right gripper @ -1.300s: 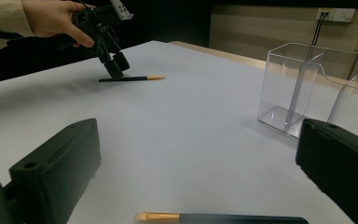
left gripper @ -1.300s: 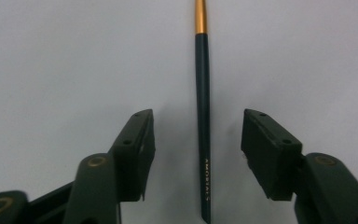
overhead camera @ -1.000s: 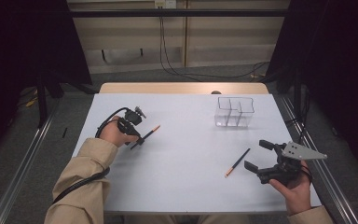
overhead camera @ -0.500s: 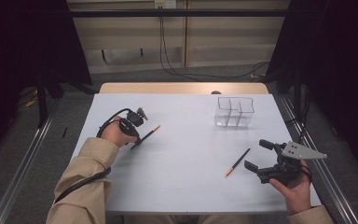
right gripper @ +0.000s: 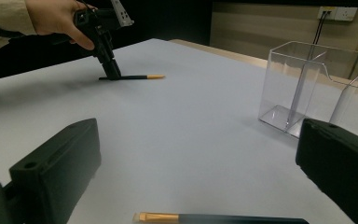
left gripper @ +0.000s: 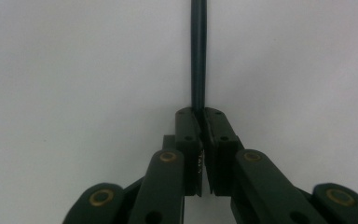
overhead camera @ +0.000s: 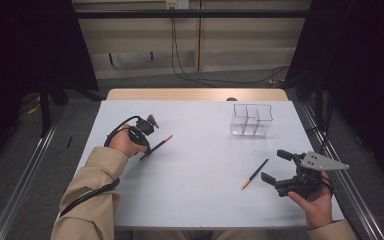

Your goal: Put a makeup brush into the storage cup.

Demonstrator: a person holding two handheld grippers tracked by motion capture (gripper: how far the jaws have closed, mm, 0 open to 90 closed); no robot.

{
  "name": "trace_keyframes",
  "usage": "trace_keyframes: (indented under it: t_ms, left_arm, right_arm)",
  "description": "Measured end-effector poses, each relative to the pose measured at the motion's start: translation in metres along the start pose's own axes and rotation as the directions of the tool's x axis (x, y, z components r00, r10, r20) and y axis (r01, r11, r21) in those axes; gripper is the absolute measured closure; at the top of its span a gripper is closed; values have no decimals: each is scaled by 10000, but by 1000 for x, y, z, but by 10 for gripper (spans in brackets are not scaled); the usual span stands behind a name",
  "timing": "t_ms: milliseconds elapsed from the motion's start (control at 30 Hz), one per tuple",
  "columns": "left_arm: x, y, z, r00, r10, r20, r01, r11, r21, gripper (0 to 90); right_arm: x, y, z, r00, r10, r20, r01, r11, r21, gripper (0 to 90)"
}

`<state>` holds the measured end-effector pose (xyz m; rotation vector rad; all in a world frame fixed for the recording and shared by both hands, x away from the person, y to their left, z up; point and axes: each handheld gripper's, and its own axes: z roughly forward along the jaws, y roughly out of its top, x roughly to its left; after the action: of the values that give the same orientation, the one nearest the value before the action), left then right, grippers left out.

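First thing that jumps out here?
The left claw, at the white table's left side, shut on a black pencil still lying flat. At the right, the right claw stands open beside a second pencil; a clear divided box waits at the back.

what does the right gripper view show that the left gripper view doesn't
Right gripper view: its own wide-open right gripper, a second pencil lying between the jaws, the clear box with dividers, and the left hand holding its tool nose-down on the table.

Left gripper view: a close look at the left gripper, its jaws pinched shut on the dark shaft of the first pencil.

Both: the white table, the left gripper and the pencil it clamps.
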<state>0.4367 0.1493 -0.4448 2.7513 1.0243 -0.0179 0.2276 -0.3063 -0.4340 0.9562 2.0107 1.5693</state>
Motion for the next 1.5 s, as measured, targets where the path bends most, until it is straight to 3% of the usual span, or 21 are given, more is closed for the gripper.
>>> trace_keyframes:
  t_ms: [267,500,667,1100,1300,1500]
  left_arm:
    - [3,-3,-2,9998,-221,-11,221,9992,-328,854]
    - [6,-7,-7,9983,-529,235,553,9920,-1136,854]
    - [5,-10,-9,9977,-600,307,636,9890,-1332,854]
    - [4,-7,-1,9988,-444,225,457,9972,-600,848]
    - [0,-1,0,9996,-271,41,271,9996,74,836]
    - [-1,7,3,9997,-246,-19,246,9972,711,834]
  right_arm:
    - [0,0,0,10000,12,18,-12,10000,11,0]
    - [0,0,0,10000,-15,1,15,10000,13,0]
    - [0,0,0,10000,-19,-1,19,10000,-2,0]
    - [0,0,1,10000,-21,-18,21,10000,7,0]
    - [0,0,0,10000,-25,-22,25,10000,-2,0]
    - [1,0,2,10000,-48,-64,48,10000,27,0]
